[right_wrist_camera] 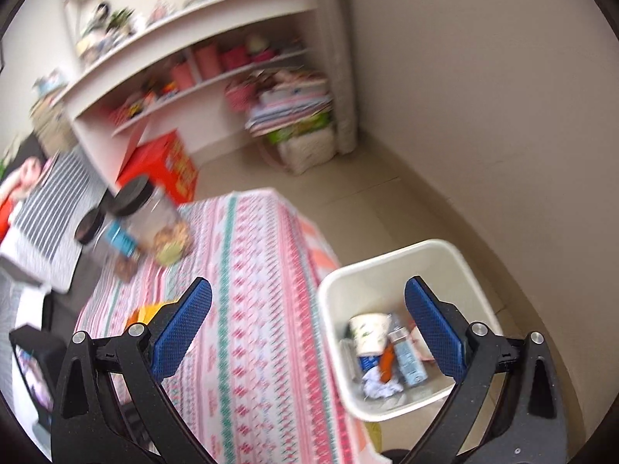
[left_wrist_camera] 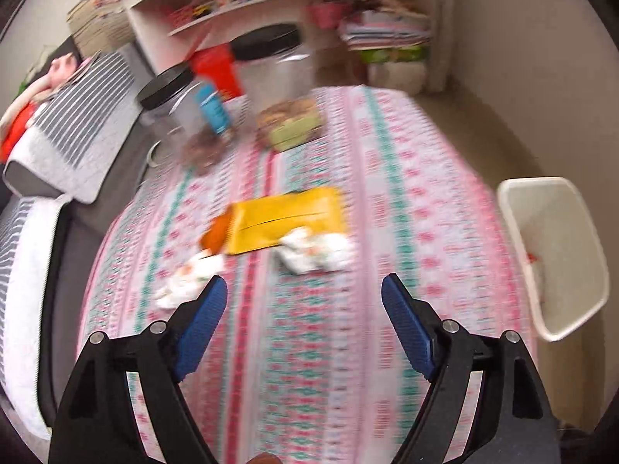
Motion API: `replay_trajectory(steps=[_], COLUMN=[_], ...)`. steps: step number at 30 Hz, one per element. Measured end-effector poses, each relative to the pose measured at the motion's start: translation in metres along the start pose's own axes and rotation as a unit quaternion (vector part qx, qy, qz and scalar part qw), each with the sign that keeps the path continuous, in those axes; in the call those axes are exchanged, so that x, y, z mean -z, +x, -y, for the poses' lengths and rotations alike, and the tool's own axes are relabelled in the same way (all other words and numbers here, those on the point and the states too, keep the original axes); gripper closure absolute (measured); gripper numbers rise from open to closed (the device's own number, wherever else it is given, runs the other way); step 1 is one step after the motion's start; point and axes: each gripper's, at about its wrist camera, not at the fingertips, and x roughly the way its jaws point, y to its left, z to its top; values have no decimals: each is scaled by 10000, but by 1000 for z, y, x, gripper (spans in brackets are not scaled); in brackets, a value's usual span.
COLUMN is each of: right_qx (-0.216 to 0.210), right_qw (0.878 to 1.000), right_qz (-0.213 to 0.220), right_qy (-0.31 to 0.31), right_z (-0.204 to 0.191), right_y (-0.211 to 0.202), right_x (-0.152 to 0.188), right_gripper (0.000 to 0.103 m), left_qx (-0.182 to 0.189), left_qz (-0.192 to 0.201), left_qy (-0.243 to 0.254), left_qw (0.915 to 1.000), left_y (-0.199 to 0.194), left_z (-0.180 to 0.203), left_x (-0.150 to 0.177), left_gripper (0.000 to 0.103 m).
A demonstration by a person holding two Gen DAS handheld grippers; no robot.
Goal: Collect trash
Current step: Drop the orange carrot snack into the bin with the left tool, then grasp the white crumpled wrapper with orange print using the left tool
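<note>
In the left wrist view a yellow packet (left_wrist_camera: 286, 218) with an orange wrapper (left_wrist_camera: 217, 233) at its left end lies on the patterned tablecloth (left_wrist_camera: 348, 348). Two crumpled white tissues lie in front of it, one to the left (left_wrist_camera: 185, 280), one to the right (left_wrist_camera: 315, 249). My left gripper (left_wrist_camera: 303, 284) is open and empty, above the table just short of them. The white trash bin (right_wrist_camera: 390, 266) stands on the floor right of the table and holds a paper cup (right_wrist_camera: 369, 330), a bottle and crumpled paper. My right gripper (right_wrist_camera: 307, 288) is open and empty above the bin's left rim.
Two clear jars with black lids (left_wrist_camera: 271, 58) and a round green container (left_wrist_camera: 292, 123) stand at the table's far end. A sofa with striped cushions (left_wrist_camera: 85, 116) runs along the left. Shelves (right_wrist_camera: 193, 38) and a red box (right_wrist_camera: 162, 166) stand behind the table.
</note>
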Motion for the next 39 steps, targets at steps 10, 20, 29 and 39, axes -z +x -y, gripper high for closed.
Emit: replay_trajectory(steps=[10,20,29,39], right_qx=[-130,-173,-263,-511], right_qw=[9955,9875,9757,9449], right_qz=[-524,-901,-970,-1126], right_qy=[-777,-1283,-1949,-3030], right_z=[-65,-101,-137,-195], right_y=[38,65,84,140], right_x=[20,38,61,106], right_gripper=[7,7,7,7], left_qx=[-558,105,758,875], left_qz=[-1029,-1311,-853,-383], left_qy=[-6,-804,-1917,-2311], left_qw=[9931,9880,9748,9682], left_y=[99,120,19,-43], left_z=[-98,-136,-167,-185], left_x=[-3,24,25,43], left_gripper=[26,67,67,67])
